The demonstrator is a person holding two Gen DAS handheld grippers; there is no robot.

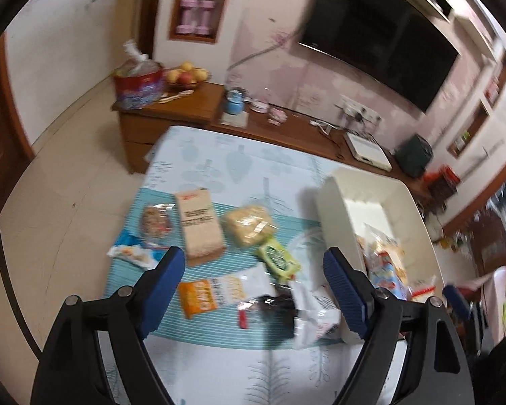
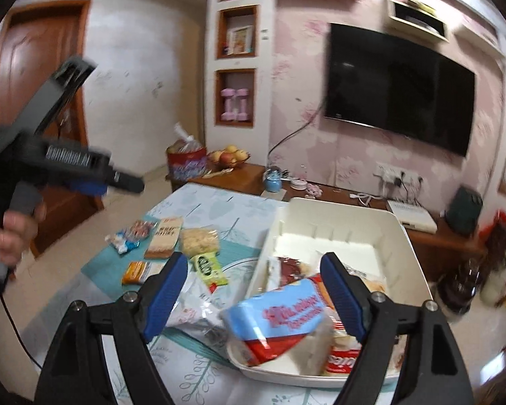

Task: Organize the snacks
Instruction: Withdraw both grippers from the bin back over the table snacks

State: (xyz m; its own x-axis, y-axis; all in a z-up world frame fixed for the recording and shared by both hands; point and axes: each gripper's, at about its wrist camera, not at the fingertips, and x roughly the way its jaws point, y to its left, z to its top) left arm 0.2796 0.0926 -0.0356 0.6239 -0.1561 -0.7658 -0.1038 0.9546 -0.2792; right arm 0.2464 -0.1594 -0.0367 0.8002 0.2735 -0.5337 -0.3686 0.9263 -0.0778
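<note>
Snacks lie scattered on a teal striped mat (image 1: 219, 324) in the left wrist view, lower middle of the frame. A tan box (image 1: 200, 224) has its long axis running up the frame, leaning slightly left at the top; an orange packet (image 1: 197, 298) lies across, just below it. Right of them, a green packet (image 1: 278, 260) slants toward the lower right. The white bin (image 1: 418, 216) at right holds several packets. The left gripper (image 1: 254, 280) hangs above the mat, jaws spread wide, gripping nothing.

Right wrist view: the right gripper (image 2: 254, 285) hovers over the bin (image 2: 408, 246), jaws parted and empty. A blue-and-red packet (image 2: 280, 324) lies in the bin's near end, its long axis rising toward the right. The table's pale leaf-print cloth (image 2: 216, 209) shows centre; a television (image 2: 398, 96) hangs on pink wallpaper at upper right, above a wooden cabinet (image 2: 239, 177).
</note>
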